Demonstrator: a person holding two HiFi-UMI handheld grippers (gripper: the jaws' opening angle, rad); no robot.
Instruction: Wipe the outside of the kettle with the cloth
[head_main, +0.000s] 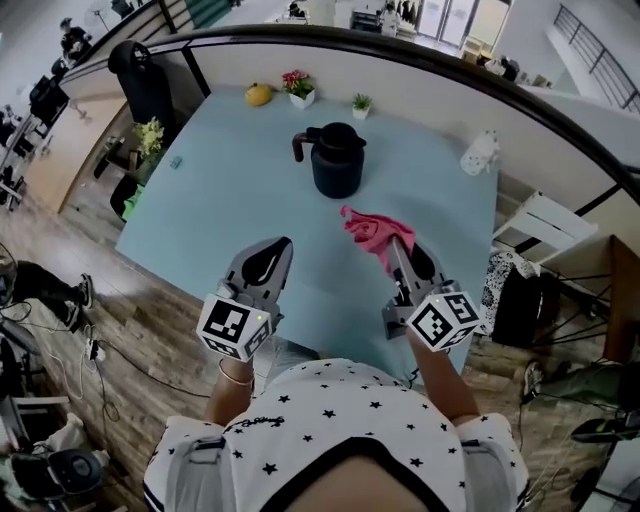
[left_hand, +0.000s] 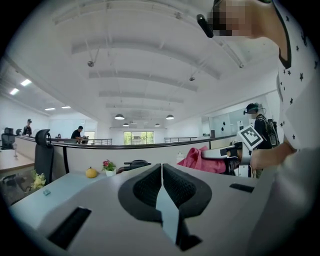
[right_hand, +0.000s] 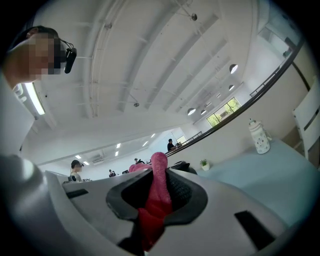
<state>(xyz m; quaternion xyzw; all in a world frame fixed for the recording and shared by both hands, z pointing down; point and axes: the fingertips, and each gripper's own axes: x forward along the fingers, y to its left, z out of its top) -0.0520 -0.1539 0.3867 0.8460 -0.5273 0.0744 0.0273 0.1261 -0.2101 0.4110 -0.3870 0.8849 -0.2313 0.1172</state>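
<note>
A black kettle (head_main: 336, 159) with a dark red handle stands upright in the middle of the pale blue table (head_main: 230, 190). My right gripper (head_main: 396, 252) is shut on a pink cloth (head_main: 372, 230), which hangs from its jaws in front of the kettle, a little to its right and nearer to me. In the right gripper view the cloth (right_hand: 157, 192) is pinched between the pads, and the kettle is mostly hidden behind it. My left gripper (head_main: 280, 250) is shut and holds nothing, left of the cloth. The kettle's lid (left_hand: 133, 163) shows just over the left jaws.
At the table's far edge are a yellow fruit (head_main: 258, 95), a pot of pink flowers (head_main: 298, 88) and a small green plant (head_main: 361, 104). A white patterned jar (head_main: 480, 153) stands at the right edge. A dark office chair (head_main: 140, 75) sits beyond the far-left corner.
</note>
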